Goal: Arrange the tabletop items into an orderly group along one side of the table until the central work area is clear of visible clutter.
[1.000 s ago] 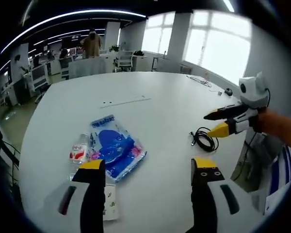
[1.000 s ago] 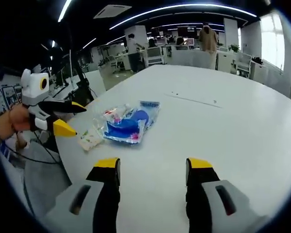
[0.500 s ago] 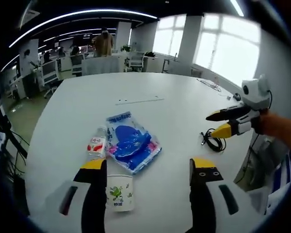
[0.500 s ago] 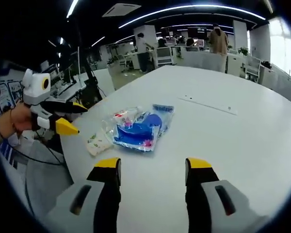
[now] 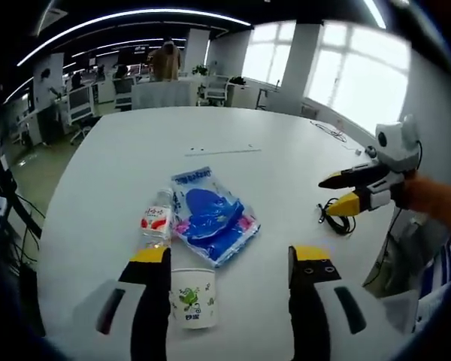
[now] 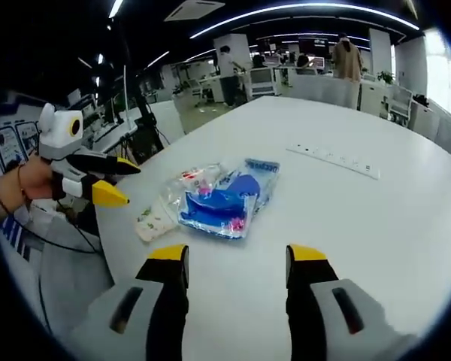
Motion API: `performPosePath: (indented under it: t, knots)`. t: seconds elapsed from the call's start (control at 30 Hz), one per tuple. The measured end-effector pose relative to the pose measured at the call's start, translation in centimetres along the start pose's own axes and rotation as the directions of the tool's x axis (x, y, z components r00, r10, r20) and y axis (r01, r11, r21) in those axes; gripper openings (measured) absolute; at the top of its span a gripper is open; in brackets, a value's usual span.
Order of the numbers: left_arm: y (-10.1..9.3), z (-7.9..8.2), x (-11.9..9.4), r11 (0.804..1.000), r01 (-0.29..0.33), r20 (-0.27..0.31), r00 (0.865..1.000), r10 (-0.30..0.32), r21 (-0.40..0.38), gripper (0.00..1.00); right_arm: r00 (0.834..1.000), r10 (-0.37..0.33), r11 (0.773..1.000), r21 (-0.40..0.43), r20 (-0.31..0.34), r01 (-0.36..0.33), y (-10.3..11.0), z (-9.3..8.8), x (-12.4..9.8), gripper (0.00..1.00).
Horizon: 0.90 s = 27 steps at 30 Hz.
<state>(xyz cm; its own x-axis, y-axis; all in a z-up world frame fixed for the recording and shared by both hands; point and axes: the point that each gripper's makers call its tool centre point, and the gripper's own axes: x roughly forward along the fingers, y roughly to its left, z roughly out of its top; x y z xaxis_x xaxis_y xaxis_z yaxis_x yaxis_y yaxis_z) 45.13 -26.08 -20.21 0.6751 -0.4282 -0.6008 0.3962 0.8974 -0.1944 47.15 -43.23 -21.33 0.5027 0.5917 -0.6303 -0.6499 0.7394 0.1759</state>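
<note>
In the left gripper view, our left gripper point(image 5: 227, 259) rises from the bottom of the frame with its jaws apart and nothing between them. A paper cup point(image 5: 192, 296) lies on its side low in the frame, in the gap just inside the left jaw. Above it, at centre, a small bottle point(image 5: 156, 223) lies beside a blue packet point(image 5: 211, 222), the two touching. A black cable point(image 5: 337, 217) coils at right, near the table point(image 5: 120, 150) edge, and our right gripper point(image 5: 358, 188) hovers above it, its jaws slightly parted and empty. We judge the cup the nearest target; to take it well we would lower, straddle its body and close gently so it does not crush.

In the right gripper view, our right gripper point(image 6: 237, 259) stands at the bottom, open and empty. The packet point(image 6: 225, 198), bottle point(image 6: 192, 179) and cup point(image 6: 152, 222) sit left of centre, well above the jaws. The left gripper point(image 6: 98, 180) hovers at far left, just beside the cup.
</note>
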Motion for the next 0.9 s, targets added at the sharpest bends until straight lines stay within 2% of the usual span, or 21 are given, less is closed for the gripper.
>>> performPosePath:
  t: [0.47, 0.9]
  knots:
    - [1.7, -0.5, 2.2, 1.000, 0.007, -0.036, 0.999, -0.008, -0.024, 0.60, 0.999, 0.021, 1.000, 0.020, -0.027, -0.020, -0.6, 0.2, 2.7, 0.48]
    - [2.5, -1.3, 4.3, 0.999, 0.026, -0.075, 0.997, -0.029, -0.035, 0.52, 0.998, 0.045, 0.999, 0.031, -0.049, -0.043, -0.8, 0.1, 5.1, 0.45]
